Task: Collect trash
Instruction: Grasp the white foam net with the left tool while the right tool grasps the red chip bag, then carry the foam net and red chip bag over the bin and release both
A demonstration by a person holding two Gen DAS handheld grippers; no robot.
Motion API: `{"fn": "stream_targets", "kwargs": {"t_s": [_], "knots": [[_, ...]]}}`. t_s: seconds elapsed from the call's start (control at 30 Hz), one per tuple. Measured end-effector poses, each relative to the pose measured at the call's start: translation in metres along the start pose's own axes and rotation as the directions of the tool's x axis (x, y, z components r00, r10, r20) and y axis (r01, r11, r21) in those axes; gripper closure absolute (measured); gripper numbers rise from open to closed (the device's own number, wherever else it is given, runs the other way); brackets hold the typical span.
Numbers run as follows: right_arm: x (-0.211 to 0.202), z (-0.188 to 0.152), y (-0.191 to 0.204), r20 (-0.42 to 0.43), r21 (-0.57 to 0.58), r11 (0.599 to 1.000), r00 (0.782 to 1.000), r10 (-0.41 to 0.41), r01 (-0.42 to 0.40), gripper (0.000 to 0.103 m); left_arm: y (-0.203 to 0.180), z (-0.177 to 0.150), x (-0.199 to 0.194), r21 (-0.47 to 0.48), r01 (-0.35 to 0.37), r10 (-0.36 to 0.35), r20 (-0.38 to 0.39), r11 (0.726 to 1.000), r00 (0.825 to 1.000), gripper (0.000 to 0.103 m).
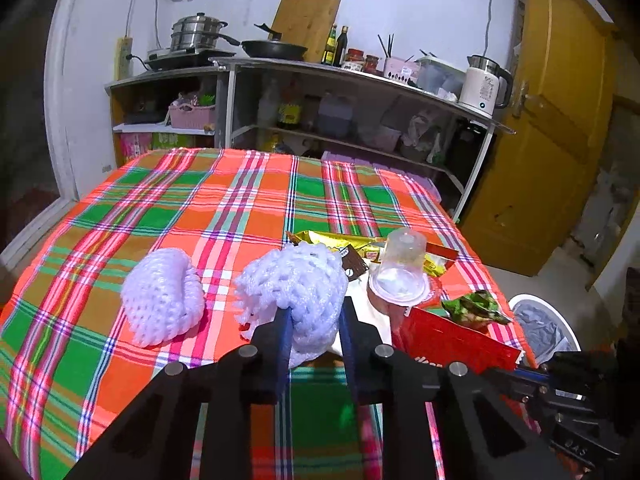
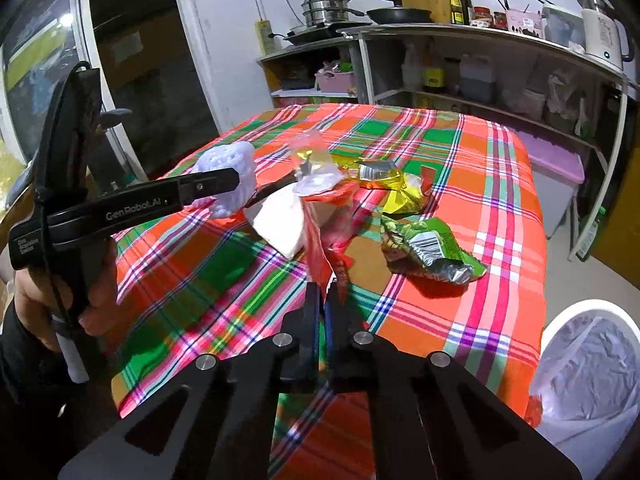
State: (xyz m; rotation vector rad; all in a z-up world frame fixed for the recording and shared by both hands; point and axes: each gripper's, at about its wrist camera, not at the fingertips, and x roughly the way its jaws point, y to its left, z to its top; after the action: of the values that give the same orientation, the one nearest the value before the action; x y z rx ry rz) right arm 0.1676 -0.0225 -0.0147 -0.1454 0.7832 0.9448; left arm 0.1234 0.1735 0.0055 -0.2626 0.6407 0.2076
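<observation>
My left gripper (image 1: 316, 314) is shut on a white foam fruit net (image 1: 294, 280), squeezing its near end just above the plaid tablecloth (image 1: 224, 208). A second foam net (image 1: 164, 296) lies to its left. In the right wrist view my right gripper (image 2: 325, 292) is shut on the edge of a red snack wrapper (image 2: 314, 240), which stands up from the cloth. The same red wrapper (image 1: 448, 340) shows at the right of the left wrist view. An upturned clear plastic cup (image 1: 402, 268), a gold wrapper (image 1: 352, 242) and a green wrapper (image 2: 428, 248) lie nearby.
A white bin with a clear liner (image 2: 592, 364) stands on the floor off the table's right corner. A white paper napkin (image 2: 280, 224) lies by the red wrapper. Metal shelves (image 1: 360, 80) with pans and a kettle line the far wall. A hand (image 2: 96, 296) holds the left tool.
</observation>
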Motion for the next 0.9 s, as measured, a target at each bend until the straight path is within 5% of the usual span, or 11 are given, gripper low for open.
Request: {"fn": "stream_targets", "kwargs": {"t_s": [0.67, 0.9], "knots": [[-0.078, -0.026, 0.007, 0.106, 0.057, 0.997, 0.993, -0.054, 0.048, 0.103, -0.044, -0.026, -0.063, 0.044, 0.077, -0.078, 0.021, 0.996, 0.997, 0.081], [-0.080, -0.034, 0.000, 0.081, 0.081, 0.996, 0.996, -0.029, 0.023, 0.102, -0.057, -0.029, -0.077, 0.058, 0.092, -0.094, 0.030, 0.994, 0.995, 0.081]]}}
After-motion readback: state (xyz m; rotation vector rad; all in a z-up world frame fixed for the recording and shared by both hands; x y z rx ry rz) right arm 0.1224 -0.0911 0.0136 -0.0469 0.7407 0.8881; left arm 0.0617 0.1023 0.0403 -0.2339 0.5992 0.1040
